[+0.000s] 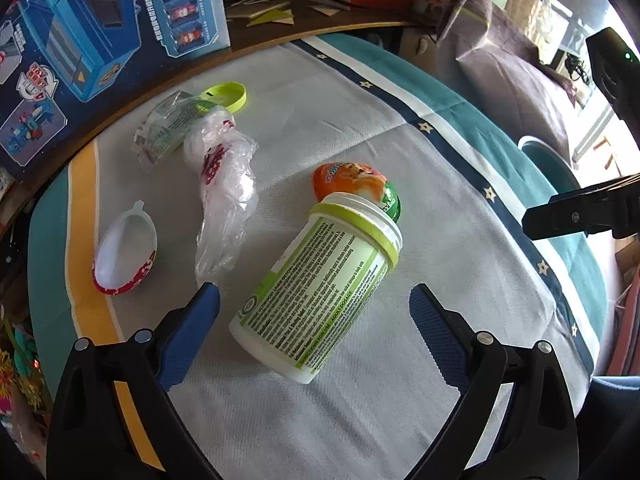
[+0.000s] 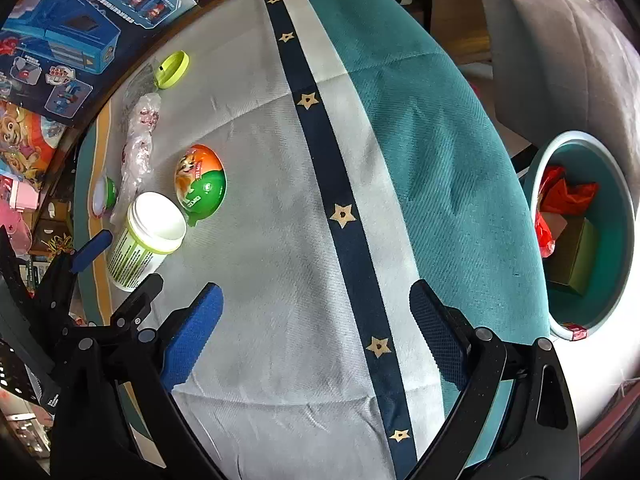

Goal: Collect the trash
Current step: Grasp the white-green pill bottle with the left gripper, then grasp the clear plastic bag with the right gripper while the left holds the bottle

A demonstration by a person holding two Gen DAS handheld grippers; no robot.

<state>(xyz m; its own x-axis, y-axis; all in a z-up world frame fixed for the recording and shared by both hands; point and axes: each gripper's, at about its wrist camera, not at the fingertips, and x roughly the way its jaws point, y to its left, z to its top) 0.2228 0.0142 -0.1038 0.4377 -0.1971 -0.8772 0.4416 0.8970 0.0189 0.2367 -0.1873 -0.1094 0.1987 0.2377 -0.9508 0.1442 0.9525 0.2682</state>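
Note:
A white jar with a green label [image 1: 320, 284] lies on its side on the cloth, between the open fingers of my left gripper [image 1: 314, 304]; it also shows in the right wrist view [image 2: 142, 240]. An orange and green toy egg [image 1: 356, 188] [image 2: 200, 184] lies at the jar's open mouth. A crumpled clear plastic bag [image 1: 228, 196], a half egg shell [image 1: 124, 256], a clear wrapper [image 1: 168, 128] and a lime lid [image 1: 228, 94] lie further left. My right gripper [image 2: 316, 312] is open and empty over bare cloth.
A teal bin [image 2: 616, 208] holding red wrapping and a box stands off the table's right edge. A blue toy box [image 1: 100, 40] leans at the back left. The cloth [image 2: 360, 120] has a dark starred stripe. Clutter lies beyond the table edges.

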